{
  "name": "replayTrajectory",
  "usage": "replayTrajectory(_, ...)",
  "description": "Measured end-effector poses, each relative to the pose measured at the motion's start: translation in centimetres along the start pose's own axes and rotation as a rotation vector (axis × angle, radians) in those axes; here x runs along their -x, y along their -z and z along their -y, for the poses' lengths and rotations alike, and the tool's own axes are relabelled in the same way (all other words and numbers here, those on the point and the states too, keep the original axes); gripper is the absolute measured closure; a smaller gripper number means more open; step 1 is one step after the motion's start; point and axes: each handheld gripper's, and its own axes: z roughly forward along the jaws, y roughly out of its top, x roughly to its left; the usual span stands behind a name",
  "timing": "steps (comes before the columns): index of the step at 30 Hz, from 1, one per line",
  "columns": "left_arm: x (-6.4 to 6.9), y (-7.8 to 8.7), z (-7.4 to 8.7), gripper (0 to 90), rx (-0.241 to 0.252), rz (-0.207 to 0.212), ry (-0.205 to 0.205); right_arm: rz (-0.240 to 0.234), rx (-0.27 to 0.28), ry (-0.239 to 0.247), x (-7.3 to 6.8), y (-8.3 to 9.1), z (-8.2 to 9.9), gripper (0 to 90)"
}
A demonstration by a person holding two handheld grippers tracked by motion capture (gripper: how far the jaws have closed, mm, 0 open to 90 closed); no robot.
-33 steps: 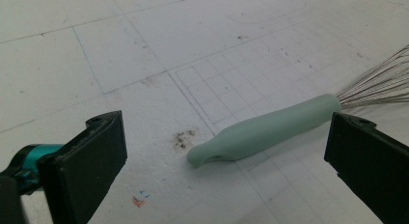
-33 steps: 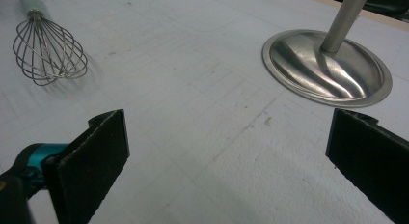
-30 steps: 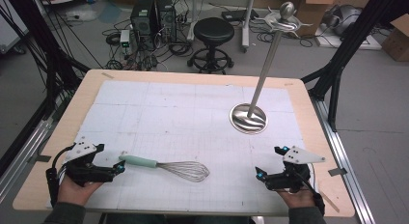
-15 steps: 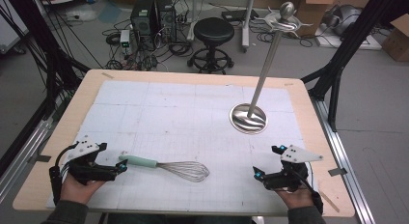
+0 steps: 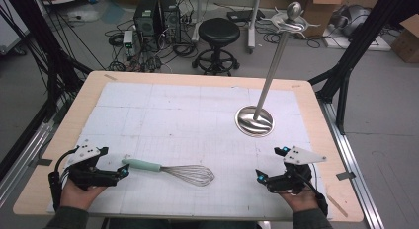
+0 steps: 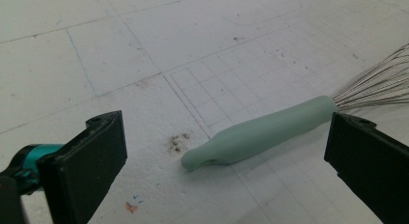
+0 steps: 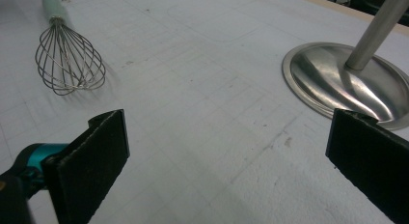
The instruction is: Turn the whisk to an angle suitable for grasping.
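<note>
Tabletop [image 5: 316, 98] of pale wood carries a white, faintly gridded foam-like sheet [image 5: 173, 115], matte and scuffed with small dark specks. Toward the right stands a polished steel stand [image 5: 269, 86]: a round, dished mirror-bright base, a slim straight pole leaning slightly, and a ball knob at the top. Near the front edge lies a whisk [image 5: 170, 170] flat on the sheet, its smooth mint-green handle [image 6: 260, 132] rounded and slightly flared at the butt, its thin steel wires [image 7: 70, 60] looping into a balloon shape that points right. The left hand-held gripper [image 5: 121, 172] sits low at the handle's butt end, its flat black jaws spread wide with the handle lying between them, untouched. The right hand-held gripper [image 5: 260, 177] rests near the front right, well apart from the whisk, its jaws also spread wide and empty, just in front of the stand's base.
</note>
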Motion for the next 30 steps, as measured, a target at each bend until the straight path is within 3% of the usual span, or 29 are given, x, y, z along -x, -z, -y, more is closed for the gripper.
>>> replayTrajectory(16,-0.1,0.0,0.0,1.7,0.005,0.004,0.005,-0.072,-0.003,0.057,-1.1,-1.5,-2.6,0.1)
replayTrajectory(22,-0.4,0.2,0.0,1.7,0.012,-0.007,0.013,-0.148,-0.018,0.094,-2.6,-3.4,-5.3,0.1)
replayTrajectory(30,-0.9,0.3,0.1,1.7,0.015,-0.019,0.023,-0.206,-0.029,0.125,-3.8,-5.2,-7.6,0.1)
